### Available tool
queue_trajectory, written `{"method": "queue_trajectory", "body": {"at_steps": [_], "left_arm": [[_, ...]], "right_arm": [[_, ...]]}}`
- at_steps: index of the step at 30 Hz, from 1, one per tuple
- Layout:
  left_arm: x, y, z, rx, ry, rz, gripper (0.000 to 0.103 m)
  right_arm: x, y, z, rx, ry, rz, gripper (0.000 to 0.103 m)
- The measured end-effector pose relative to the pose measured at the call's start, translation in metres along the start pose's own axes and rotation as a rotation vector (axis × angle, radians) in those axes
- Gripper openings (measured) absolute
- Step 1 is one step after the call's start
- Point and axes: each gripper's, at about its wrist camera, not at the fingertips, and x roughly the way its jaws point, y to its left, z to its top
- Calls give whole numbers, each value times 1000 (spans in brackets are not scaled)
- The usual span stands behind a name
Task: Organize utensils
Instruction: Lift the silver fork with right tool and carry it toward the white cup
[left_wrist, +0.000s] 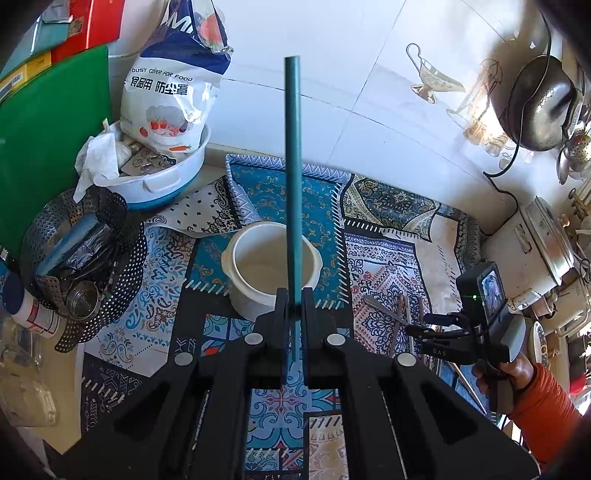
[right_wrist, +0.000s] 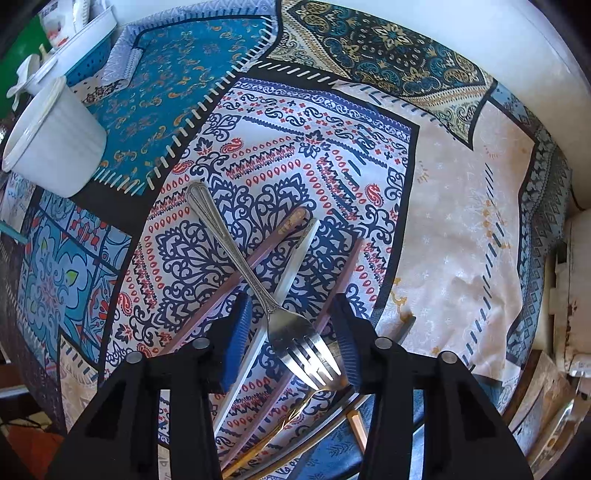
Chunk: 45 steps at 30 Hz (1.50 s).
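Here a teal stick is pinched upright over the pot while the fork is straddled for pickup.

Nearest, the teal stick (left_wrist: 293, 192) is clamped in the left tool (left_wrist: 294, 306), whose jaws are pressed together on its lower end so that it stands clear above the white pot (left_wrist: 271, 267), presumably to be dropped in. The right tool (right_wrist: 291, 332) is held spread, pointing steeply down, with the fork (right_wrist: 258, 269) between its pads and no pad seen to press on it; the fork lies across the pinkish chopsticks (right_wrist: 258, 254) and a white-handled utensil (right_wrist: 295, 258) on the patterned cloth of the table (right_wrist: 461, 229). Open cloth is left to the right of the pile. Farther off, the route to the pot is bare, though a steamer basket (left_wrist: 85, 266) and a white basin (left_wrist: 166, 177) crowd its left side, against the wall.
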Motion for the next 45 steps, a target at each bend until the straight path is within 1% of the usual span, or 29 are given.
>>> {"method": "queue_trajectory", "body": {"at_steps": [2,3,8,9,10,11,18,22,26,31,35,40,45], "left_arm": [[0,-2,0,0,-3,-1,4],[-1,-3,0,2,-5,-2,4],[-5,-9,0,13,-18,-4,4],[-6,-10,0,15,-21,-2,4],[-8,-9,0,15,-24,-2,4],[-9,-9,0,13,-26,-2,4],[-15,-5,0,-3,-36,-2,4],[-16,-4,-1,-8,-37,-6,4],[-18,-4,-1,-5,-36,-10,4],[-22,-7,0,9,-45,-15,4],[-25,-9,0,20,-50,-20,4],[-23,-10,-1,25,-41,-26,4],[-21,-11,-3,23,-34,-40,4]], "right_arm": [[0,3,2,-20,6,-2,26],[0,6,2,-30,9,-1,25],[3,15,0,-54,29,6,22],[2,17,1,-58,29,2,20],[2,19,0,-63,31,3,13],[1,21,0,-62,43,13,9],[-3,25,-6,-29,67,48,8],[-18,24,-16,-17,48,51,8],[-37,22,-27,33,19,113,8],[-49,20,-43,44,30,143,8],[-40,31,-64,29,77,130,8],[-34,37,-83,-2,104,96,8],[-30,41,-96,-35,142,63,8]]}}
